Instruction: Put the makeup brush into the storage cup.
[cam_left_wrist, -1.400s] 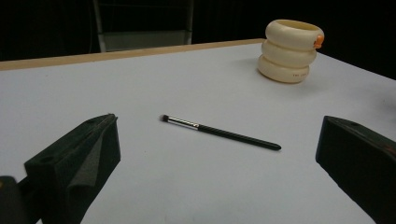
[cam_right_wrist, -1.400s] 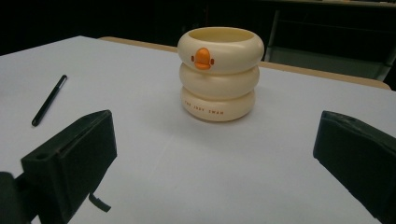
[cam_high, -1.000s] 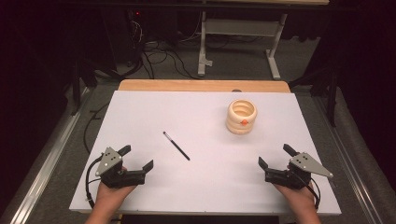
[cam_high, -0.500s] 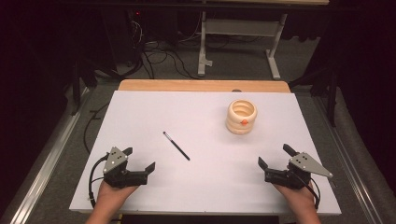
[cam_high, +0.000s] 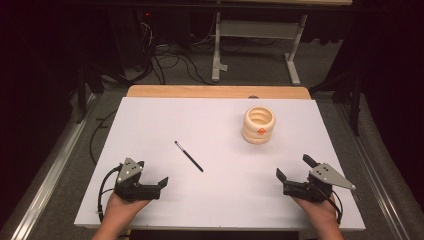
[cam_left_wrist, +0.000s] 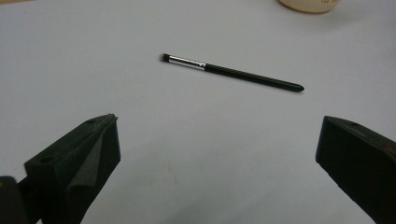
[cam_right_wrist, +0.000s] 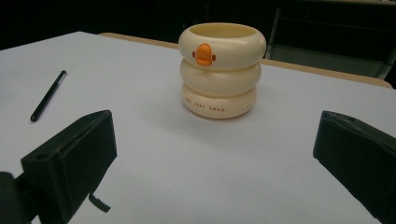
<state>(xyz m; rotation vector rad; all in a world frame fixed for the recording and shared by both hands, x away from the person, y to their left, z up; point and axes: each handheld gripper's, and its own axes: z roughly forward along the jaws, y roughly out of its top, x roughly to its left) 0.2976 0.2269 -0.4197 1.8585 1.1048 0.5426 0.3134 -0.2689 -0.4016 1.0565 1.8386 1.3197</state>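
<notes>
black makeup brush (cam_high: 189, 156) lies untouched; left gripper (cam_high: 155, 185) has edged slightly toward it, jaws wide. right gripper (cam_high: 285, 176), also wide, faces the cream duck holder (cam_high: 259, 125).

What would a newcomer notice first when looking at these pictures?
Probably the cream ringed cup with an orange duck beak, standing upright on the far right part of the white table. Next comes the thin black makeup brush, lying alone near the table's middle. The left gripper and right gripper rest open at the near edge, touching neither.
</notes>
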